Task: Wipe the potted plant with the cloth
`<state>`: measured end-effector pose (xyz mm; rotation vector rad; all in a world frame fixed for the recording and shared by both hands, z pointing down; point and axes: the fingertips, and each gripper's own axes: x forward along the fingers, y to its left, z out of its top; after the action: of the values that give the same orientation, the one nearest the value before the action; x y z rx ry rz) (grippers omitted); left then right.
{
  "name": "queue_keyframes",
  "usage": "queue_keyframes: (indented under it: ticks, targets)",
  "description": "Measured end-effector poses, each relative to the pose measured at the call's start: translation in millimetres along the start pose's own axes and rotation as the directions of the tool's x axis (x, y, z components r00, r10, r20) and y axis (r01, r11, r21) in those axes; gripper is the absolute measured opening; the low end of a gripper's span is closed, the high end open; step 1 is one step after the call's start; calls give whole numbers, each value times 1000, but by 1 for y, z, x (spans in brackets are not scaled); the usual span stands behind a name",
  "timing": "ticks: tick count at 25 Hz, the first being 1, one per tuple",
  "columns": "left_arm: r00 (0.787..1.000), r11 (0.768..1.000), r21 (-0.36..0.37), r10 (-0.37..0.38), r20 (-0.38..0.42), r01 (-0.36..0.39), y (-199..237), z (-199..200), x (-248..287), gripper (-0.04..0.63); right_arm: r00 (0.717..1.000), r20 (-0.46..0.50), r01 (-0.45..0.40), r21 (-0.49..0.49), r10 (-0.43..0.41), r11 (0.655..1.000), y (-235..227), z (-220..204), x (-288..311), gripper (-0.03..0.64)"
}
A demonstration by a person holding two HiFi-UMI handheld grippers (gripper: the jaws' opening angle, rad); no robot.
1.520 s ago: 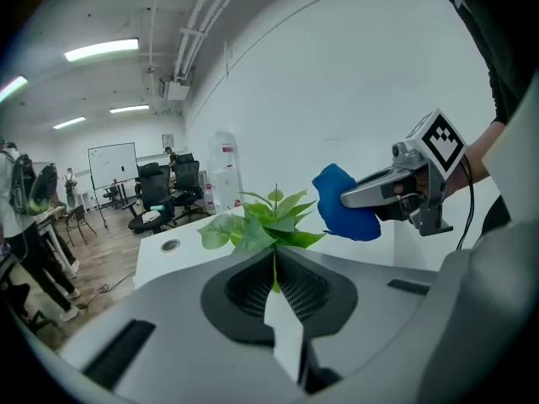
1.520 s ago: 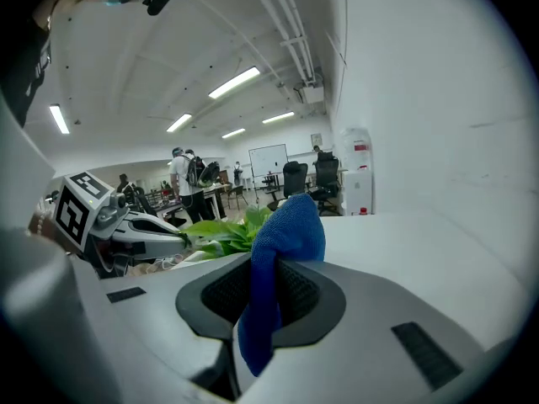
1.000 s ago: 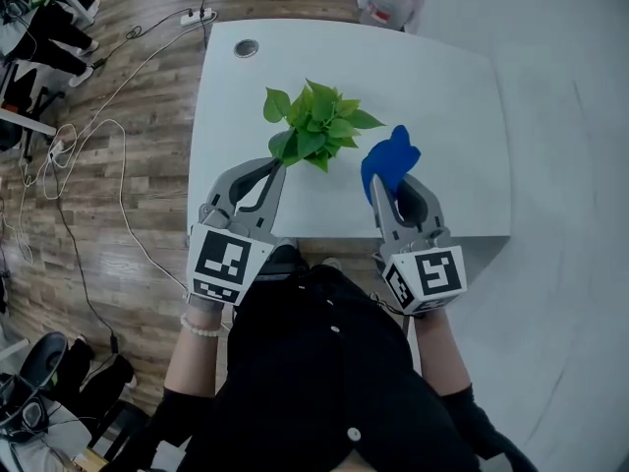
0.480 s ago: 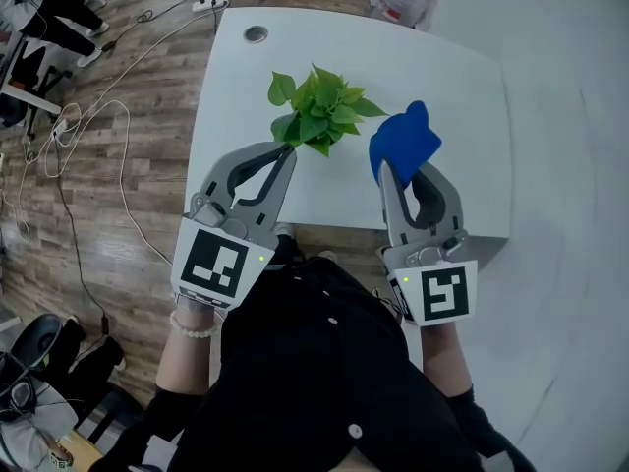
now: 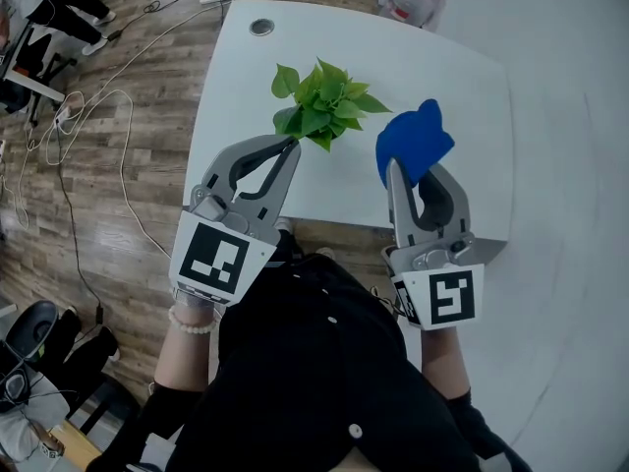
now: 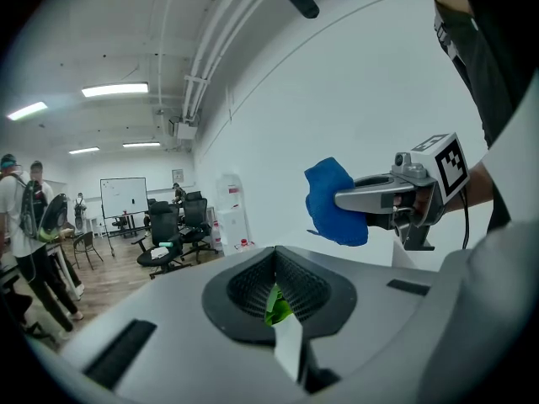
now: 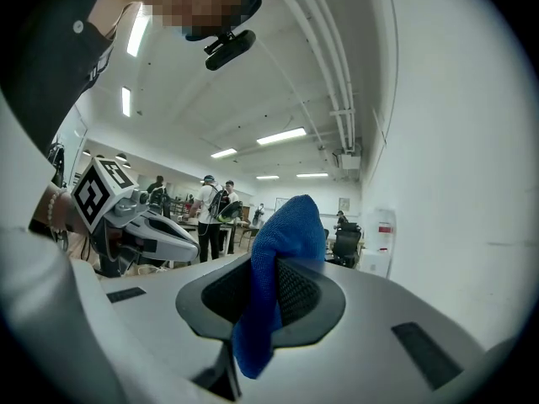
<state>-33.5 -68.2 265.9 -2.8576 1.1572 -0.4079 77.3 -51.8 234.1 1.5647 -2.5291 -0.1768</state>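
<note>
Green leafy potted plant (image 5: 329,101) stands mid-table on the white table (image 5: 442,62), its pot hidden under foliage. Left gripper (image 5: 290,148) is at the plant's near-left edge, jaws clamped on one green leaf (image 6: 276,306). Blue fabric cloth (image 5: 415,141) hangs just right of the plant, clear of the leaves, pinched tight in the right gripper (image 5: 395,172). Judgement: the cloth must travel leftward to meet the held leaf.

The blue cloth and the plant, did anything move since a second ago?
Both grippers came up a bit toward the head camera. The right gripper lifted the blue cloth higher beside the plant, and the left gripper rose too. Nothing was grabbed or let go. The left one stays shut on a leaf, the right one on the cloth, and the plant kept its spot on the white table.
</note>
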Motion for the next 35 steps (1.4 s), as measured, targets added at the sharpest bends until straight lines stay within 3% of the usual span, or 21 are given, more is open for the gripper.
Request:
queue_keyframes:
  ticks: [2,7,12,20,35]
  targets:
    - [1000,1000,22,-9,6,9,-1,1,0,15,1000,-5,-1,15,1,1000,0,-1,-2,83]
    - [1000,1000,-4,0,-2,0,-3,2,0,15,1000,-9,-1,16,2,1000,1,-3,-3,84]
    - [1000,999,47,-25,14,24,-5,2,1,14,1000,-11,-3,6,3,1000,0,-4,-2,84]
    - [1000,1000,0,-8,6,8,-5,6,1,14,1000,-12,0,3,0,1000,-1,-4,-1,84]
    - [1000,1000,-11,-8,6,8,-2,6,3,14,1000,-20,-9,-20,9,1000,1,-3,3,83]
